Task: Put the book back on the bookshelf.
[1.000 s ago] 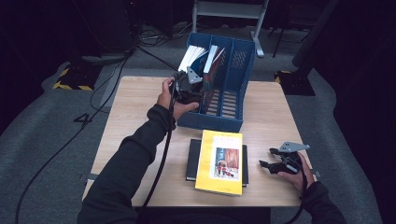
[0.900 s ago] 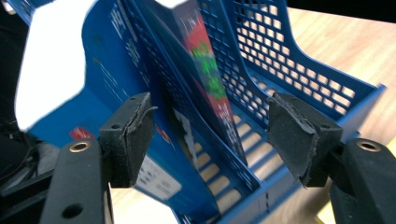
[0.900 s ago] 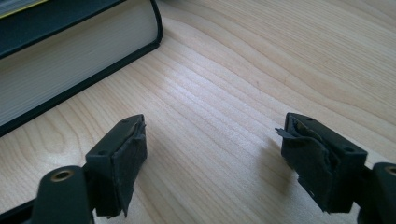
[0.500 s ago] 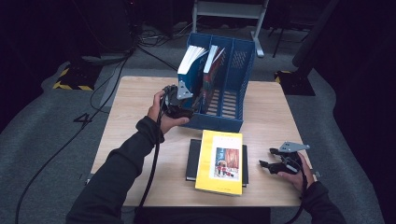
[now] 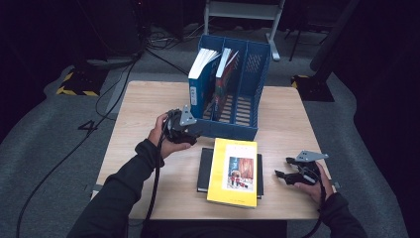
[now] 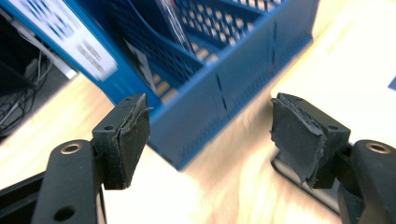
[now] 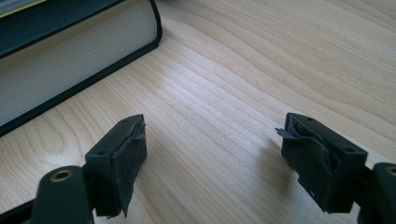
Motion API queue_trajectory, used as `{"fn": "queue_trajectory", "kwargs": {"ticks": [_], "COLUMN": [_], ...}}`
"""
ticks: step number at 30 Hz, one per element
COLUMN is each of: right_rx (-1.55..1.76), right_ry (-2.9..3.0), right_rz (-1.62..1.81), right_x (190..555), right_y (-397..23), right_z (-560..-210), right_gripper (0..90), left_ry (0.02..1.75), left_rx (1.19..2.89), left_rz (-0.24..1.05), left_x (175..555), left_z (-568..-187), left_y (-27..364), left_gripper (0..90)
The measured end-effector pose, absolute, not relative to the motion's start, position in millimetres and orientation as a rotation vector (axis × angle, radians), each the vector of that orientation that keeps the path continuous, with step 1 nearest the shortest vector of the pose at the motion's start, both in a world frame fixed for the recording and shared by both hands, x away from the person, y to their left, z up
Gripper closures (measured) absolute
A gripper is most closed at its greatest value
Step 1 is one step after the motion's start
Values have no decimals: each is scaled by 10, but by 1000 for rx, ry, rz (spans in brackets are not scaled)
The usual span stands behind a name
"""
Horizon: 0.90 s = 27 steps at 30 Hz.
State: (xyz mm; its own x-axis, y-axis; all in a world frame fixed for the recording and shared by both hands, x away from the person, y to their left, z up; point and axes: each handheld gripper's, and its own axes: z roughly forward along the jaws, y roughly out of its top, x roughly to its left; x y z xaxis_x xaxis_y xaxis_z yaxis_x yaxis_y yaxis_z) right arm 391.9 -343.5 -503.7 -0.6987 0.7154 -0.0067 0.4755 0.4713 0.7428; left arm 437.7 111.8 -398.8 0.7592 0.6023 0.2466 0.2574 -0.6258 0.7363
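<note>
Jaws of left gripper (image 6: 210, 140) wide, just opening, empty — blue file rack (image 6: 233, 98) close ahead

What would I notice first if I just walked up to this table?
Probably the bright yellow book, lying on a black book near the table's front edge. Behind it stands a blue file rack with two books upright in its left and middle slots. A person holds the left gripper just in front of the rack's left corner and the right gripper to the right of the yellow book, both with open, empty fingers.
</note>
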Motion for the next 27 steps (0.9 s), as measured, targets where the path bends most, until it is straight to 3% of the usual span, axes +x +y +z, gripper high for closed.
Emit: {"fn": "queue_trajectory", "kwargs": {"ticks": [9, 27], "right_rx": [1012, 1016], "right_ry": [2408, 2442], "right_rz": [1063, 1006], "right_x": [3919, 3899], "right_y": [-3434, -3391], "right_z": [-5034, -4938], "right_gripper": [225, 246], "left_ry": [657, 661], "left_rx": [2307, 2349], "left_rz": [561, 447], "left_x": [4218, 3945], "left_z": [-4406, -4756], "left_y": [1306, 1600], "left_gripper": [293, 299]}}
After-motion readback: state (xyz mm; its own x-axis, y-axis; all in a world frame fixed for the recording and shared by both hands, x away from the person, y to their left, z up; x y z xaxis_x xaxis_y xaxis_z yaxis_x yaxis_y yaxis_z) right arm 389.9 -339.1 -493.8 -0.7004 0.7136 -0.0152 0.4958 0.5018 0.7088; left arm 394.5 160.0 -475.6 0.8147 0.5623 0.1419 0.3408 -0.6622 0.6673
